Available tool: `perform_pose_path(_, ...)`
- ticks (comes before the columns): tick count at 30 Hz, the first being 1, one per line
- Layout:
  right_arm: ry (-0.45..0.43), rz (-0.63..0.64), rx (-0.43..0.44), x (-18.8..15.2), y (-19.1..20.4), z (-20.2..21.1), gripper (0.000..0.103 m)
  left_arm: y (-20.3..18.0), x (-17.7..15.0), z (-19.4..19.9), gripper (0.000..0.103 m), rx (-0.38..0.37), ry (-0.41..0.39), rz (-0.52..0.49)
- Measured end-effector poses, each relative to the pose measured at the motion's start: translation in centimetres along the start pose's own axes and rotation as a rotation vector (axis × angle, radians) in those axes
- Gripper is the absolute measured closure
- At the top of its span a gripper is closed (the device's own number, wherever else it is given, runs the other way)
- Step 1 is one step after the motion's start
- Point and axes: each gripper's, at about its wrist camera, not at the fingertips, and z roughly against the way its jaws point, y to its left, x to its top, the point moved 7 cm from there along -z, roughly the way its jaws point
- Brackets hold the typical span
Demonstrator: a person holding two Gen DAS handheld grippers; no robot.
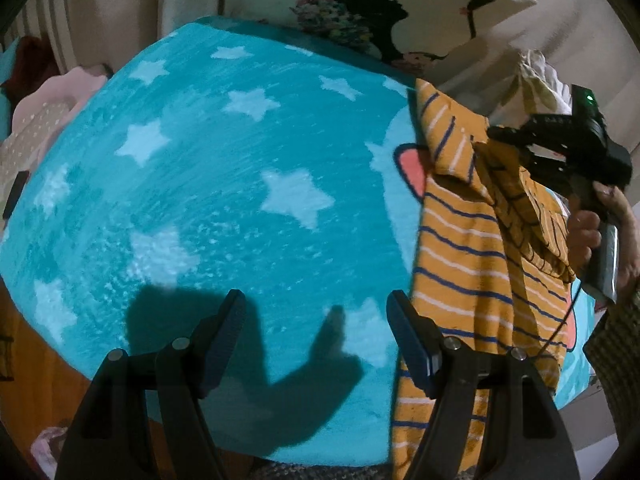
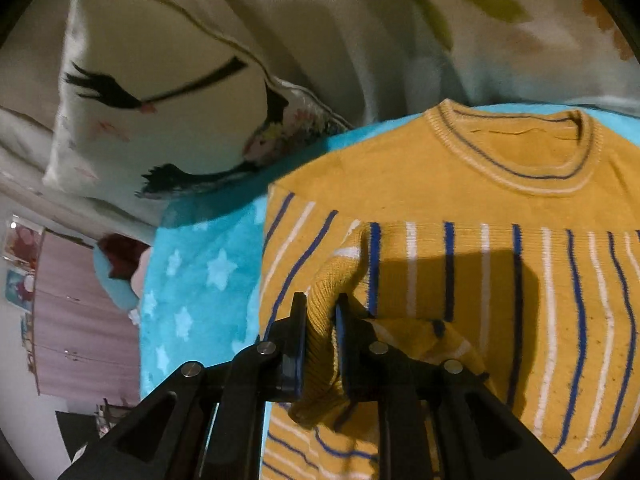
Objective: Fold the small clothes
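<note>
A small mustard-yellow sweater (image 2: 500, 248) with blue and white stripes lies on a teal star-patterned blanket (image 1: 224, 184). Its round collar (image 2: 516, 152) points away in the right wrist view. My right gripper (image 2: 322, 316) is shut on a bunched sleeve of the sweater (image 2: 320, 344) and holds it over the sweater's body. In the left wrist view the sweater (image 1: 472, 256) lies at the right, with the right gripper (image 1: 496, 136) lifting part of it. My left gripper (image 1: 316, 304) is open and empty above the bare blanket, just left of the sweater.
A white cushion (image 2: 160, 100) with a black bird print stands at the blanket's far edge; it also shows in the left wrist view (image 1: 400, 16). Pink spotted bedding (image 1: 44, 120) lies at far left. The blanket's near edge (image 1: 240, 452) is below my left gripper.
</note>
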Motion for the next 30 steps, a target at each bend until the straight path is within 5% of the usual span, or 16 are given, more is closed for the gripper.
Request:
perform_pose_path(3,0.002,-0.006,-0.014,0.4,1.0,-1.4,0.067,0.4,0.0,-0.1,0.031,-0.005,0.006,0.006)
perform_pose_path(10,0.015,0.083,0.039,0.6,6.5,-2.4,0.067,0.4,0.2,-0.3,0.031,-0.008,0.017,0.000)
perform_pose_path(14,-0.003,0.112,0.009,-0.2,5.7,-0.6,0.059,0.1,0.6,-0.5,0.031,-0.029,0.020,-0.011)
perform_pose_path(23,-0.064,-0.032,-0.104,-5.1,-6.6,9.7,0.055,-3.3,1.1,-2.5,0.031,-0.117,0.073,-0.084)
perform_pose_path(30,-0.128,-0.159,-0.339,-11.6,-18.7,20.1,0.051,-6.3,0.3,-4.1,0.031,-0.207,0.129,-0.081)
